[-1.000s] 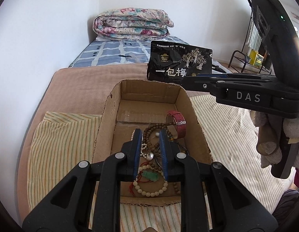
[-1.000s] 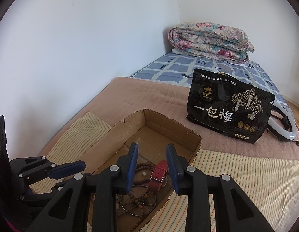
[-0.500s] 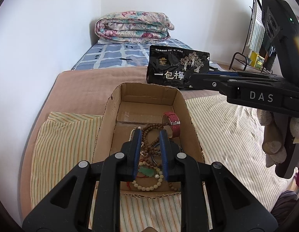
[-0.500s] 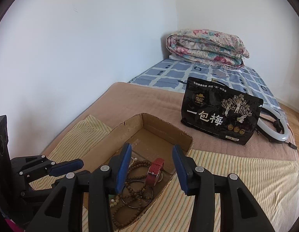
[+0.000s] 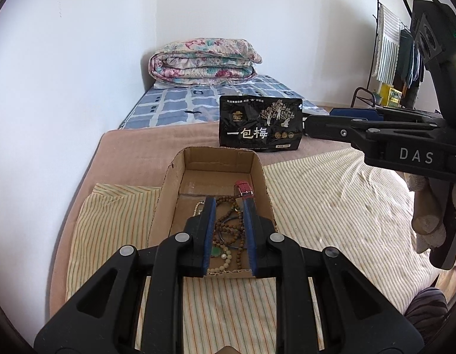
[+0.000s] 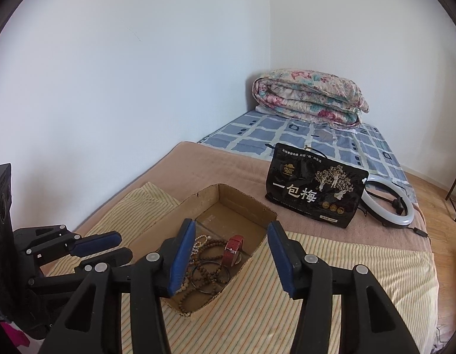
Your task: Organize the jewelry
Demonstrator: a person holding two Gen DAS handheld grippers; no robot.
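Note:
An open cardboard box (image 5: pixel 258 174) (image 6: pixel 245 199) lies on a striped cloth on the bed. Inside it are brown bead strings (image 5: pixel 228 230) (image 6: pixel 210 268), a red watch strap (image 5: pixel 244 188) (image 6: pixel 232 249), a pale bead bracelet with a green piece (image 5: pixel 217 252) and a dark ring (image 6: pixel 208 277). My left gripper (image 5: pixel 228 203) hovers above the box's near end, jaws slightly apart and empty. My right gripper (image 6: pixel 232 225) is wide open and empty above the box's right side; it also shows in the left wrist view (image 5: pixel 346 115).
A black snack bag (image 5: pixel 260 126) (image 6: pixel 315 190) stands just beyond the box. A white ring light (image 6: pixel 387 203) lies to its right. A folded floral quilt (image 5: pixel 202 62) (image 6: pixel 310 100) lies at the bed's far end. White wall on the left. A clothes rack (image 5: pixel 390 59) stands far right.
Both grippers have pulled back and up from the box. My right gripper's jaws have opened wide. My left gripper's jaws have stayed slightly apart.

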